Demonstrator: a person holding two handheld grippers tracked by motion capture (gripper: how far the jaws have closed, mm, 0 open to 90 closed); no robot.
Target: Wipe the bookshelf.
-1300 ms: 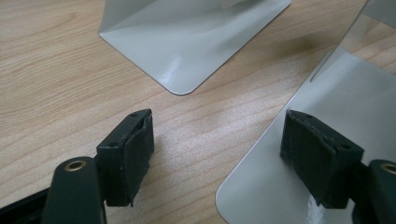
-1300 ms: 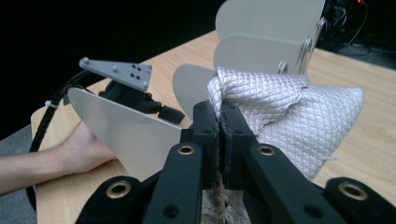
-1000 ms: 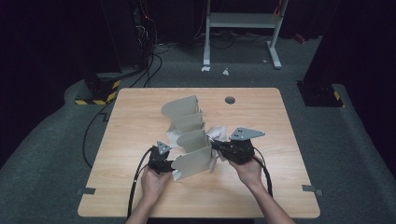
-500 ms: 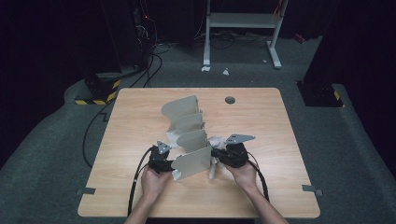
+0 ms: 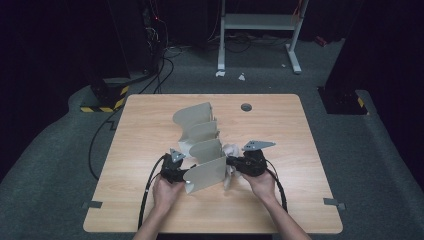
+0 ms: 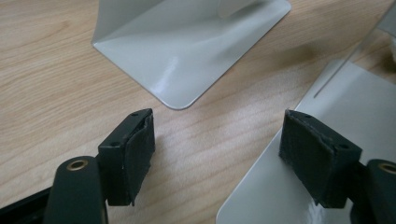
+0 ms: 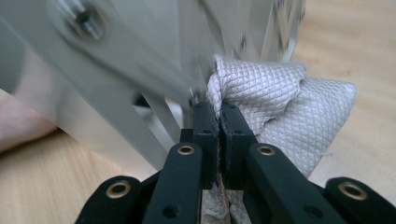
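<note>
A beige metal rack (image 5: 200, 131) with several curved upright dividers stands mid-table. My left gripper (image 5: 185, 175) sits at the near left end of its front divider (image 5: 207, 172). In the left gripper view my left gripper (image 6: 219, 140) is open over bare wood, its right pad (image 6: 317, 154) above a grey plate (image 6: 280, 191), with another plate (image 6: 187, 51) farther off. My right gripper (image 5: 231, 162) is at the rack's right side, shut on a pale quilted cloth (image 5: 231, 150). In the right gripper view my right gripper (image 7: 219, 112) pinches the cloth (image 7: 289, 107) against the blurred rack (image 7: 93, 56).
A round cable hole (image 5: 246, 106) lies near the table's (image 5: 300, 210) far edge. The left gripper's cable (image 5: 149, 187) runs off the near edge. A metal stand (image 5: 260, 22) and a yellow-and-black striped base (image 5: 107, 102) are on the floor beyond.
My right gripper has come a little nearer the person and lower, taking the cloth down along the rack's right side. The left gripper has stayed in place.
</note>
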